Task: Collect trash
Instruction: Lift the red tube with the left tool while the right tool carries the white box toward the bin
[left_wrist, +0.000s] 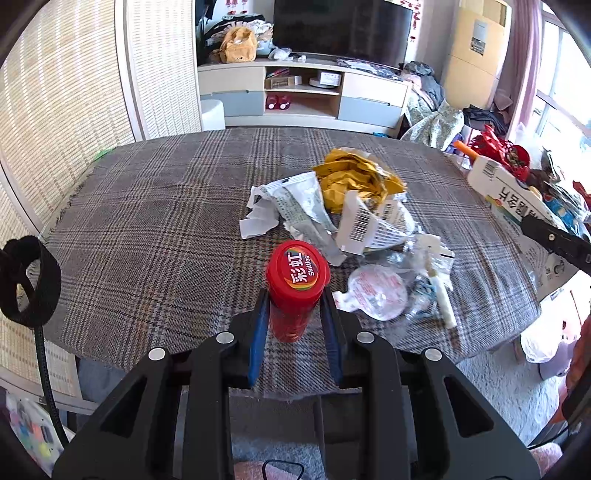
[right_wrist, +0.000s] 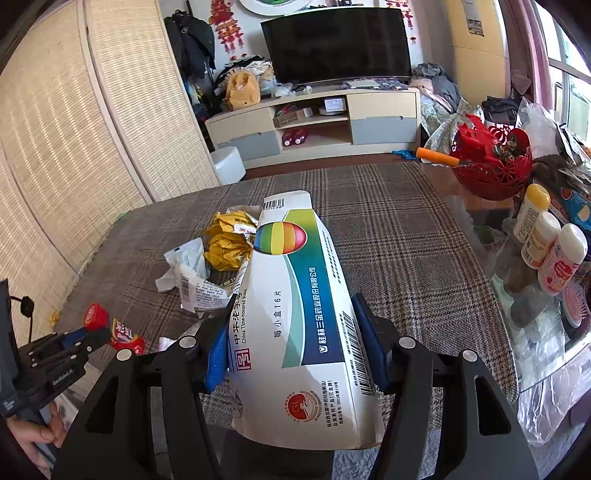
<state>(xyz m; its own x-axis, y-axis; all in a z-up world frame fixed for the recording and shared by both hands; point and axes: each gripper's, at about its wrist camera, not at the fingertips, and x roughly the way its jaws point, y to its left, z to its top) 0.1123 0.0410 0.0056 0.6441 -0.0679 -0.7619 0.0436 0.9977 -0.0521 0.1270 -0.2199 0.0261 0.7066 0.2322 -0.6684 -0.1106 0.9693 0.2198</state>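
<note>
My left gripper (left_wrist: 294, 299) is shut on a red Skittles tube (left_wrist: 295, 288), holding it over the near edge of the plaid-covered table (left_wrist: 147, 229). It also shows in the right wrist view (right_wrist: 110, 328). My right gripper (right_wrist: 293, 314) is shut on a white medicine box (right_wrist: 295, 295) with a rainbow oval, held above the table; the box also shows in the left wrist view (left_wrist: 513, 192). A pile of trash lies mid-table: a crumpled yellow wrapper (left_wrist: 354, 177), torn white wrappers (left_wrist: 291, 206) and a round foil lid (left_wrist: 376, 291).
A red basket (right_wrist: 491, 162) and three small bottles (right_wrist: 543, 240) stand on the glass table part at the right. A TV cabinet (right_wrist: 314, 122) stands behind the table. A woven screen (left_wrist: 74, 92) is at the left.
</note>
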